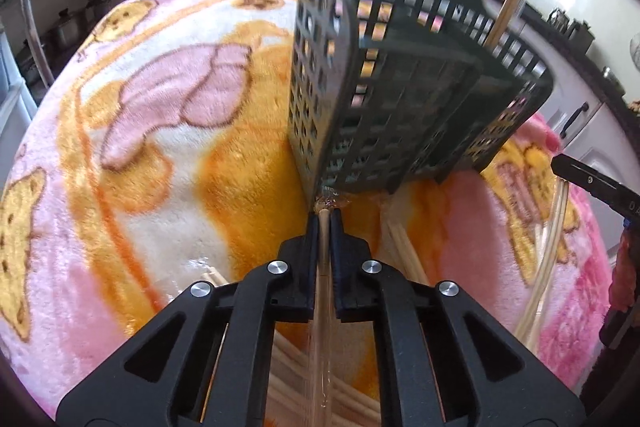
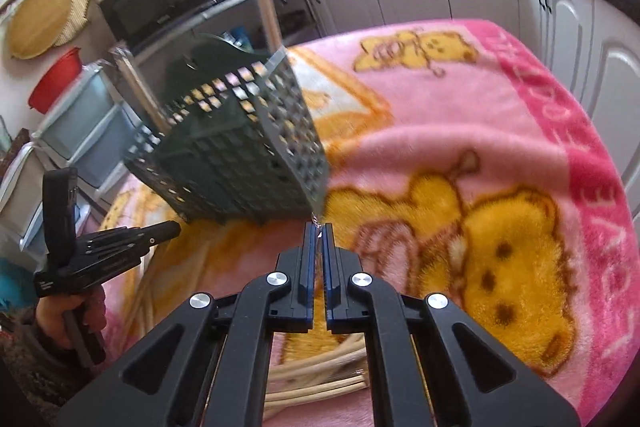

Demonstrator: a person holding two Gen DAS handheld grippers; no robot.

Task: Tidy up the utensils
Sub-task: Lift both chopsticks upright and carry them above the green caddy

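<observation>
The left gripper [image 1: 325, 217] pinches a cellophane-wrapped pair of wooden chopsticks [image 1: 323, 247] just in front of the dark green slotted utensil basket [image 1: 400, 99]. The right gripper [image 2: 319, 229] is pressed together on a crinkly wrapper end at the basket's near corner. The pair is probably light and stiff, its wrapper slippery, so a mid-shaft grip suits best.

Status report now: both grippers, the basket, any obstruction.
Left gripper shut on wrapped chopsticks. Right gripper shut on clear wrapper. Dark utensil basket upright, holding chopsticks. Loose chopsticks on blanket below.
</observation>
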